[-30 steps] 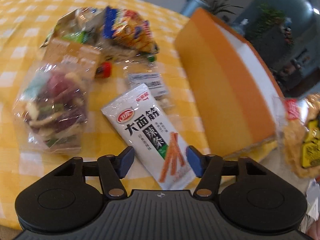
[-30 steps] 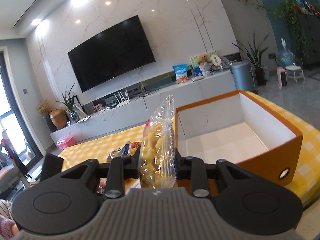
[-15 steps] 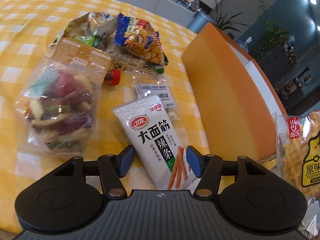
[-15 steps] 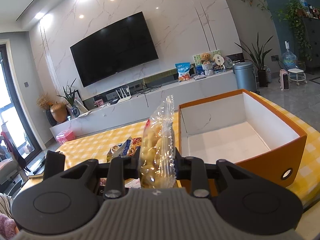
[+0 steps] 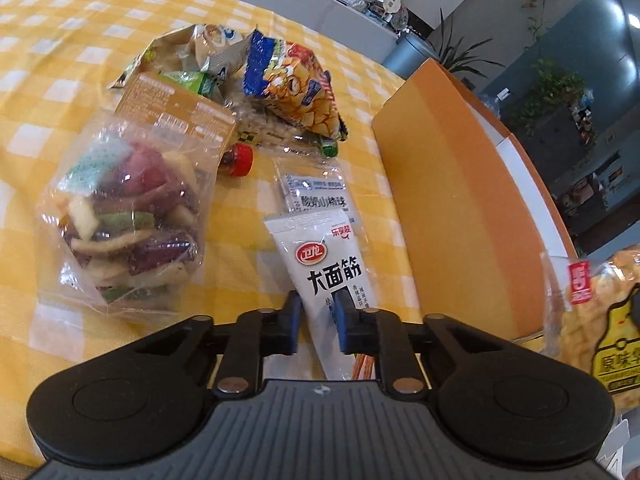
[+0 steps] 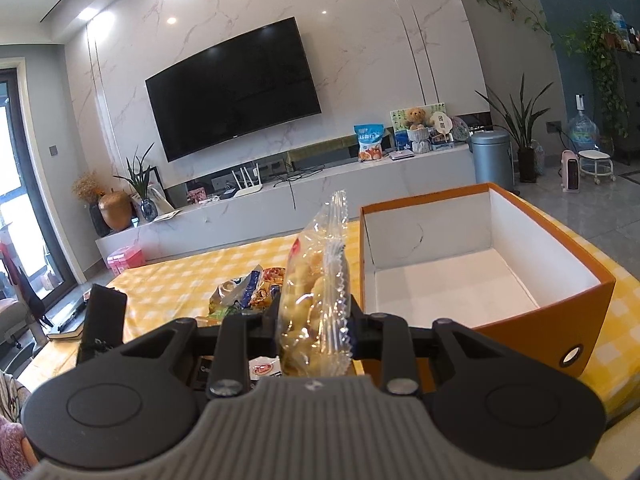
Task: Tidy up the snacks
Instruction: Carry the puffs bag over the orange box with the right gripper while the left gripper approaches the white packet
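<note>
My left gripper (image 5: 318, 326) is shut on a white spicy-strip packet (image 5: 324, 264) that lies on the yellow checked tablecloth (image 5: 60, 40). My right gripper (image 6: 316, 330) is shut on a clear bag of yellow puffed snacks (image 6: 316, 300), held upright in the air left of the open orange box (image 6: 576, 300). That bag also shows at the right edge of the left wrist view (image 5: 600, 312). The box (image 5: 452, 208) has a white, empty inside.
A clear bag of mixed vegetable chips (image 5: 128, 220) lies left of my left gripper. Behind it lie a tan packet (image 5: 176, 108), a red-capped bottle (image 5: 240, 160), a small clear packet (image 5: 316, 192) and a colourful cracker bag (image 5: 296, 84). A black object (image 6: 100, 320) stands at the table's left.
My left gripper has closed from open onto the white spicy-strip packet. My right gripper still holds the puffed snack bag, shifted slightly beside the box.
</note>
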`<state>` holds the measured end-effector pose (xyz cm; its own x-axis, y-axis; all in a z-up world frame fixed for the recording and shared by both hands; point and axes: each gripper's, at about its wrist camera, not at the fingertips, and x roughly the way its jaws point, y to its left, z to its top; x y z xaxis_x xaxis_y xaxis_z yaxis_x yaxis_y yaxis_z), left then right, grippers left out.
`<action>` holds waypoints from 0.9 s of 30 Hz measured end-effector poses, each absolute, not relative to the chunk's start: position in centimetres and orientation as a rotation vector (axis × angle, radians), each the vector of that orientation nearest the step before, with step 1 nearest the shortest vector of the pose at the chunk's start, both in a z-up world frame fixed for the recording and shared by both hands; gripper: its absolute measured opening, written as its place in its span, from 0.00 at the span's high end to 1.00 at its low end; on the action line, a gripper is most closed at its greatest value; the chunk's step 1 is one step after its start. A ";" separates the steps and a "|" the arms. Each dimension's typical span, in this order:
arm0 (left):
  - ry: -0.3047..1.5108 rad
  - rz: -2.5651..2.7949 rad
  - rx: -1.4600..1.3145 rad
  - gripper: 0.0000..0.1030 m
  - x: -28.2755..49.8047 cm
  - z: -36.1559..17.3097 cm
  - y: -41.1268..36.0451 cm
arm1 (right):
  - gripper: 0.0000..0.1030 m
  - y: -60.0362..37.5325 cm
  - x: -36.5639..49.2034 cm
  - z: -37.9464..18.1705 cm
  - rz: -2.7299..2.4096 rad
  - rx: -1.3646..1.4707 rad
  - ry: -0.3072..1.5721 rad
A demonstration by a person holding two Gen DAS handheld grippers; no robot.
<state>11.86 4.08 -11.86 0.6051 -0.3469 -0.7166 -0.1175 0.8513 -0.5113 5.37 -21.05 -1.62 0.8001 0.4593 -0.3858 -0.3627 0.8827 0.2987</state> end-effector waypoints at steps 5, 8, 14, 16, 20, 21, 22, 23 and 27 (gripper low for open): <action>0.880 -0.148 -0.465 0.87 11.6 -10.4 3.2 | 0.74 -21.3 5.5 -1.8 0.437 0.225 0.478; 0.870 -0.161 -0.422 0.87 11.5 -9.6 2.6 | 0.74 -21.1 5.6 -1.6 0.434 0.228 0.479; 1.023 -0.114 -0.374 0.82 12.8 -9.6 2.0 | 0.74 -20.9 5.5 -1.5 0.426 0.228 0.485; 1.063 -0.098 -0.392 0.68 13.2 -9.5 2.2 | 0.74 -20.9 5.5 -1.4 0.424 0.231 0.484; 1.070 -0.054 -0.344 0.20 14.1 -8.9 1.3 | 0.73 -20.9 5.4 -1.6 0.419 0.233 0.490; 1.071 -0.036 -0.327 0.19 14.3 -8.8 0.9 | 0.73 -20.9 5.4 -1.6 0.419 0.231 0.492; 1.078 -0.018 -0.311 0.17 14.5 -8.7 0.5 | 0.73 -20.8 5.4 -1.6 0.418 0.230 0.494; 1.092 -0.002 -0.294 0.15 14.9 -8.6 0.0 | 0.73 -20.9 5.3 -1.6 0.416 0.231 0.494; 1.156 0.012 -0.238 0.15 16.3 -9.0 -1.8 | 0.73 -20.9 5.4 -1.5 0.414 0.239 0.497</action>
<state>16.29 -1.82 -8.99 0.4055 -0.1130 -0.9071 -0.1320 0.9747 -0.1804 5.38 -20.93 -1.48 0.7992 0.4388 -0.4107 -0.3247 0.8903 0.3193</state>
